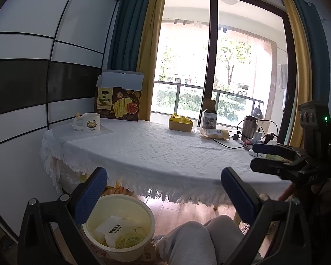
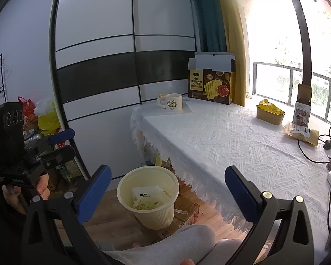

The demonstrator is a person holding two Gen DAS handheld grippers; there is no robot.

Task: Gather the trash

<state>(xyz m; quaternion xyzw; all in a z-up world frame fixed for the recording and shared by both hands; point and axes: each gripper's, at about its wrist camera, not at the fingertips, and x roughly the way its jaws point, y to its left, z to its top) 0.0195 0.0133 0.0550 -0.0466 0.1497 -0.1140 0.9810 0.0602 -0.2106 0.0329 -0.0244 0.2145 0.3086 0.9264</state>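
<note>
The left tool [image 1: 163,190] gapes wide, holding nothing, the bin [image 1: 119,223] at 7 o'clock. The right tool [image 2: 167,187] is equally wide and empty above the bench [image 2: 242,145].

Bright balcony window [image 1: 211,61], panelled wardrobe [image 2: 112,66], wooden floor [image 1: 172,212]

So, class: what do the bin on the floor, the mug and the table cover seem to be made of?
Waste bin: probably plastic, cream, matt, with a ribbed wall.
Mug: likely glazed ceramic, white, smooth with a printed cartoon.
Tablecloth: woven fabric, white, with a raised zigzag pattern and fringed edge.
</note>
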